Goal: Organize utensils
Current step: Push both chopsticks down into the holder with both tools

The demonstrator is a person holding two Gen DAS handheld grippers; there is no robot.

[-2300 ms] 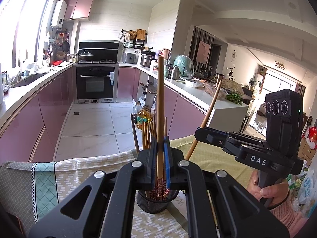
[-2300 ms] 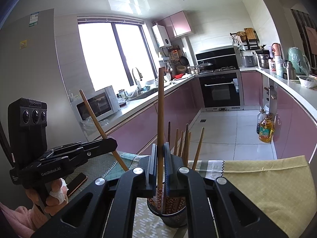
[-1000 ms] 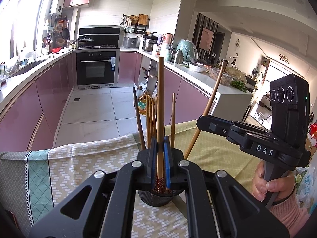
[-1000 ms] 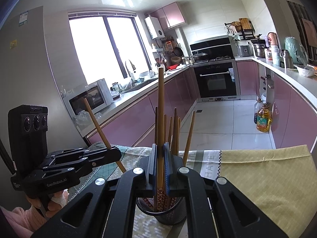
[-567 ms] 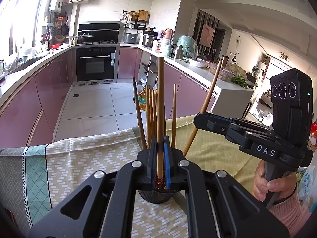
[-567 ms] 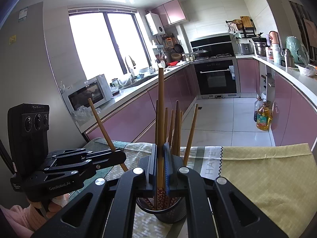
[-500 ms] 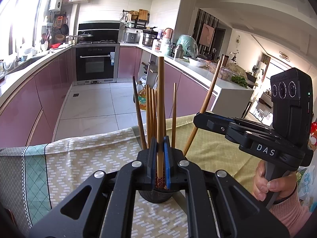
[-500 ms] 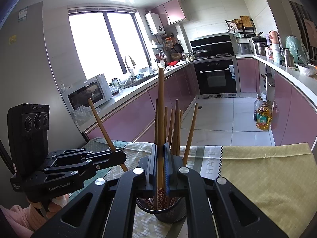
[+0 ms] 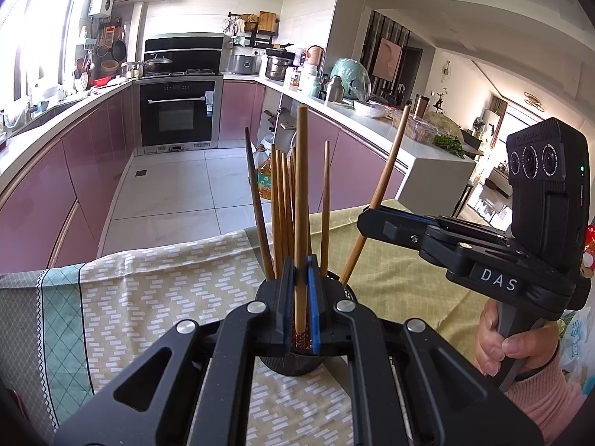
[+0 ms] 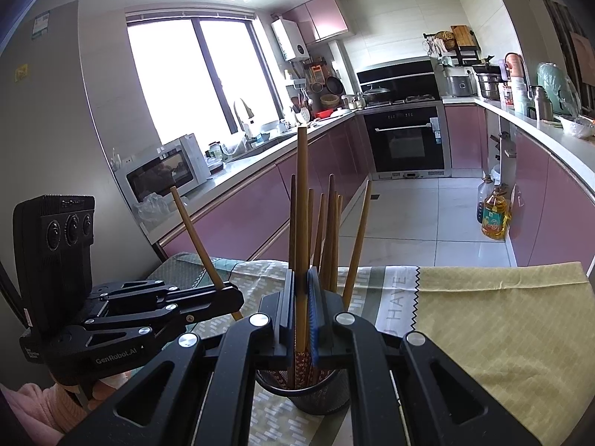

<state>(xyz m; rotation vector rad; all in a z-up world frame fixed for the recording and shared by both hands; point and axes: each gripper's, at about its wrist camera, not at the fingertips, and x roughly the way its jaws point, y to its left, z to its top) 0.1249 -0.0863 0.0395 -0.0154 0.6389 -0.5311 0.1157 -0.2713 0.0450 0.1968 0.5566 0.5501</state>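
A black mesh holder stands on the cloth-covered table with several wooden chopsticks upright in it. My left gripper is shut on one chopstick, held upright, its patterned lower end inside the holder. My right gripper is shut on another chopstick, also upright with its lower end in the holder. Each gripper shows in the other's view, the right one at right, the left one at left, each with its chopstick slanting through it.
The table carries a patterned cloth and a yellow-green cloth. Beyond its far edge is tiled kitchen floor, pink cabinets, an oven and an oil bottle. A microwave sits on the left counter.
Both grippers have lowered their chopsticks further into the holder. The standing chopsticks now rise higher in both views.
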